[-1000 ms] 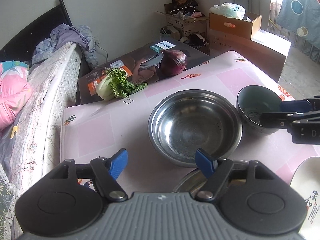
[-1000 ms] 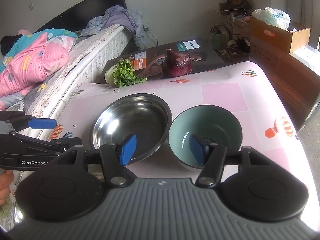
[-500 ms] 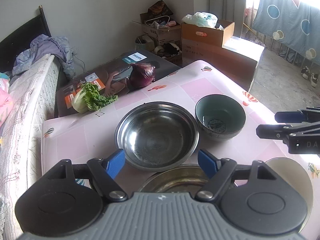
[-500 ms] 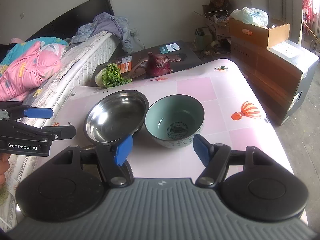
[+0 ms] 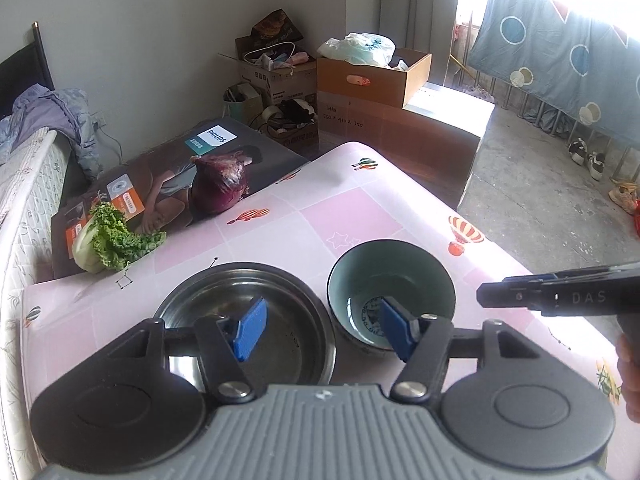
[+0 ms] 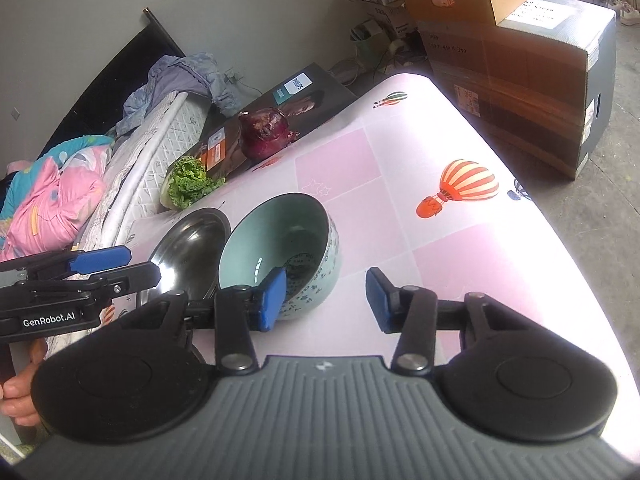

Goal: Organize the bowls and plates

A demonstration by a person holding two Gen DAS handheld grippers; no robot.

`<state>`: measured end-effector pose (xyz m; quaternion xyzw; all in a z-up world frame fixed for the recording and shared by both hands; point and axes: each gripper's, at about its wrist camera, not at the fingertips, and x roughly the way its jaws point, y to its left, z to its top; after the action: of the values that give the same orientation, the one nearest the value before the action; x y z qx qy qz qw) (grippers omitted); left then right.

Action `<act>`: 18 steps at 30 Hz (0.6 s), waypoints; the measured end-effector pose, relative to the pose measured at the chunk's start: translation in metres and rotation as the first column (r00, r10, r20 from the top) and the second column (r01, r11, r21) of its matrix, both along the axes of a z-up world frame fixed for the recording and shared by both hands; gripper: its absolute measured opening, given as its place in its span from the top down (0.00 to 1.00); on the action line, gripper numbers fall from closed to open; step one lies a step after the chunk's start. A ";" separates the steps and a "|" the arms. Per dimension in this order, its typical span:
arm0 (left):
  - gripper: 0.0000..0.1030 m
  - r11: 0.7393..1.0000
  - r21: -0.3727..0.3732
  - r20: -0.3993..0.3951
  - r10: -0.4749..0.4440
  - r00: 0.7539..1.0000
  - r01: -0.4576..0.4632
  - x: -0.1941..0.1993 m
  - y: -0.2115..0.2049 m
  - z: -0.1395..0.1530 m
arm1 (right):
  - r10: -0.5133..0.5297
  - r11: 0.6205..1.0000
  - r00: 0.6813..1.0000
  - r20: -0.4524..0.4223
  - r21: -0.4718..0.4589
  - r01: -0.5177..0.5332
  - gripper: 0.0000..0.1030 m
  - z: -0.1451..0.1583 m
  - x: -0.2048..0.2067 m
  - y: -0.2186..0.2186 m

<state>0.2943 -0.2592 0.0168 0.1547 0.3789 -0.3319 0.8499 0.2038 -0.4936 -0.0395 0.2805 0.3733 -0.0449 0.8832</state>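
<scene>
Bowls: green ceramic bowl [image 5: 391, 300] and steel bowl [image 5: 244, 320] sit side by side, rims just touching, on the pink tablecloth [image 5: 340, 220]; a dark printed mark on the green bowl's floor cannot be read
Left gripper [image 5: 320, 328]: jaws parted and just been closing, nothing between the blue pads, held above the two bowls; side reads "GenRobot.AI" in the right wrist view
Right gripper [image 6: 322, 296]: jaws parted and just been closing, empty, rolled sideways beside the green bowl; side reads "DAS"
Vegetables: red onion [image 5: 219, 186] and leafy cabbage [image 5: 110, 242] at the table's far edge
Flat box [image 5: 180, 168]: leaning behind the vegetables, label "PHILIPS"
Cardboard cartons [image 5: 372, 80]: handwritten figures, too small to confirm
</scene>
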 end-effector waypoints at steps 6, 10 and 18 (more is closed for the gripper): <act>0.38 0.994 0.080 0.035 -0.075 0.997 0.072 0.026 -0.048 -0.009 | -0.009 1.000 1.000 -0.013 0.027 0.010 0.61 -0.015 0.018 0.002; 0.41 0.986 0.125 0.016 -0.109 0.994 0.106 0.039 -0.072 -0.022 | -0.022 0.999 0.999 -0.035 0.046 0.023 0.67 -0.023 0.029 0.001; 0.69 0.980 0.193 -0.069 -0.045 0.997 0.058 0.061 -0.093 -0.051 | -0.003 0.999 0.998 -0.060 0.052 0.006 0.74 -0.033 0.044 0.008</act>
<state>0.3550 -0.3523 -0.0345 0.2361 0.4323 -0.3201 0.8093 0.2475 -0.4855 -0.0721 0.3027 0.3997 -0.0457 0.8640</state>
